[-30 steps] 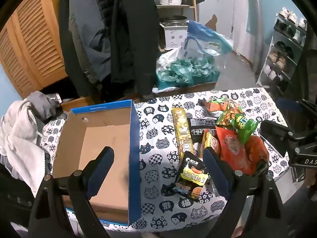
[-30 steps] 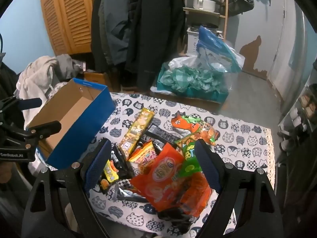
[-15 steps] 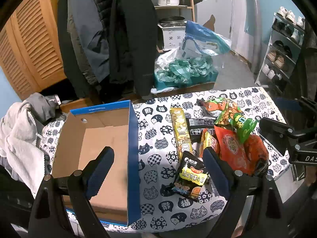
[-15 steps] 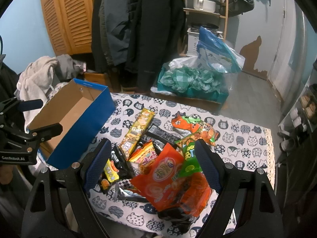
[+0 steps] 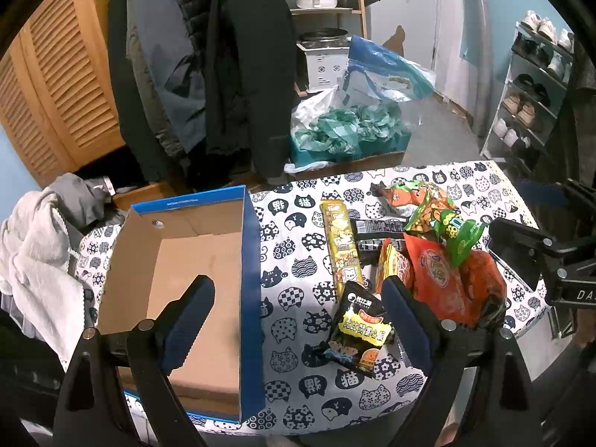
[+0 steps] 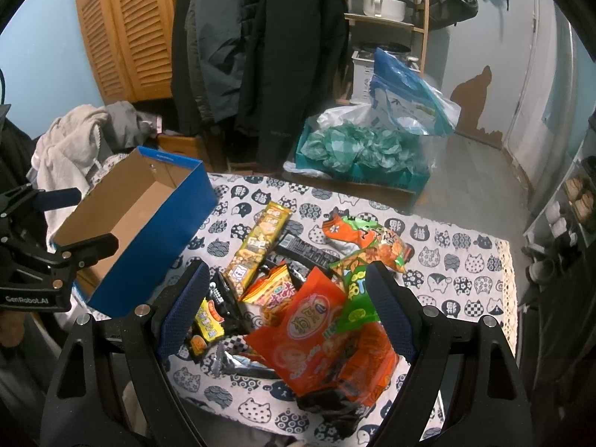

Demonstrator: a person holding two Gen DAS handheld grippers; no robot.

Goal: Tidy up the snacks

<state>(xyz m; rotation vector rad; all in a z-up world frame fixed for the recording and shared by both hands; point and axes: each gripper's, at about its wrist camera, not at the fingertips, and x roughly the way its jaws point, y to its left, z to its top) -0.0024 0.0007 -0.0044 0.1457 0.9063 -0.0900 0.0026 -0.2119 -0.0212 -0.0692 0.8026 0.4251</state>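
A cat-print cloth [image 5: 298, 260] covers the surface. Beneath the left tongs [image 5: 294, 309] an open blue box [image 5: 249, 260] rests on it; under the right tongs [image 6: 287, 298] lies a heap of snack packets [image 6: 309, 298], just beside the box.

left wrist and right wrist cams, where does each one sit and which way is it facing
Left wrist: on the left gripper, above the table's near edge, facing the empty blue box and snack pile; its two open fingers show, the right gripper at the right.
Right wrist: on the right gripper, over the orange snack bag; open fingers show, the left gripper at the left.
Shared: box, long yellow packet, cat-print tablecloth.
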